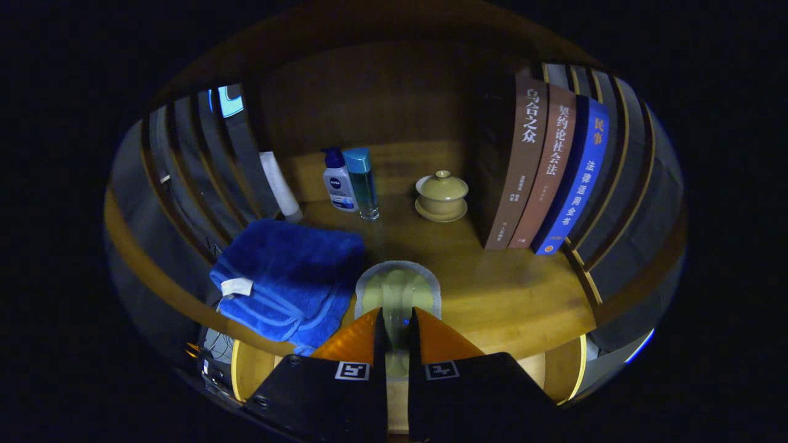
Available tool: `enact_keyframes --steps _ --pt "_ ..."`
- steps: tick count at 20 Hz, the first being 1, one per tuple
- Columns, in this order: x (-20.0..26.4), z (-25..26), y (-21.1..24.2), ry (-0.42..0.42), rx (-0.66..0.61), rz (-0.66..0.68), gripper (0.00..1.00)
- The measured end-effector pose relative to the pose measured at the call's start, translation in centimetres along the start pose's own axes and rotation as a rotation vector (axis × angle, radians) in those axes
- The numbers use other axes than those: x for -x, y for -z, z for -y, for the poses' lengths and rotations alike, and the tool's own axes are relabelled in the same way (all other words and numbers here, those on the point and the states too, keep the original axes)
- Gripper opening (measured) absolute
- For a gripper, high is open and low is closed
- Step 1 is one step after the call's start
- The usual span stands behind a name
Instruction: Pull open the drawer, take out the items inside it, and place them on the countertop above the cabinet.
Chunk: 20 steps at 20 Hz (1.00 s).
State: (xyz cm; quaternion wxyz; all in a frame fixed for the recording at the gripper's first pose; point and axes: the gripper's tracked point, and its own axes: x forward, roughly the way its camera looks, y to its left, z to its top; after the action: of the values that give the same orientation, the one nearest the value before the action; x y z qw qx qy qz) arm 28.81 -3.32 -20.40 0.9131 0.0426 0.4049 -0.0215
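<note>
My gripper (pixel 397 326) is shut on a pale, translucent yellow-green item (pixel 398 289) with a greyish rim. Both fingers press on its narrow lower part, and its rounded upper part stands just ahead of the fingertips. The item hangs over the front part of the wooden countertop (pixel 505 295). Below the countertop's front edge, lighter wood with a bright rim shows on both sides of the gripper; it looks like the pulled-out drawer (pixel 563 369). What the drawer holds is hidden by the gripper.
A folded blue towel (pixel 289 277) lies left of the fingers, overhanging the front edge. Beyond stand a white lotion bottle (pixel 338 181), a teal bottle (pixel 363 181) and a lidded tea bowl (pixel 441 195). Three upright books (pixel 542 172) stand on the right, a white tube (pixel 280 184) leans on the left.
</note>
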Motion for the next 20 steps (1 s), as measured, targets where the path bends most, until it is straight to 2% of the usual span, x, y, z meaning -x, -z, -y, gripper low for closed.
enact_keyframes --steps 5,7,12,13,14,20 --pt "-3.1 0.4 -0.6 0.006 0.008 -0.04 0.18" --pt "-3.6 0.5 -1.2 0.006 -0.008 -0.034 0.28" --pt "-3.6 0.5 -1.0 -0.019 -0.051 -0.01 0.91" --pt "-3.2 0.5 -1.2 -0.026 -0.051 0.006 0.93" --pt "-3.1 0.5 -1.4 -0.03 -0.048 0.027 1.0" --pt "3.3 -0.5 -1.3 -0.051 -0.033 0.209 1.0"
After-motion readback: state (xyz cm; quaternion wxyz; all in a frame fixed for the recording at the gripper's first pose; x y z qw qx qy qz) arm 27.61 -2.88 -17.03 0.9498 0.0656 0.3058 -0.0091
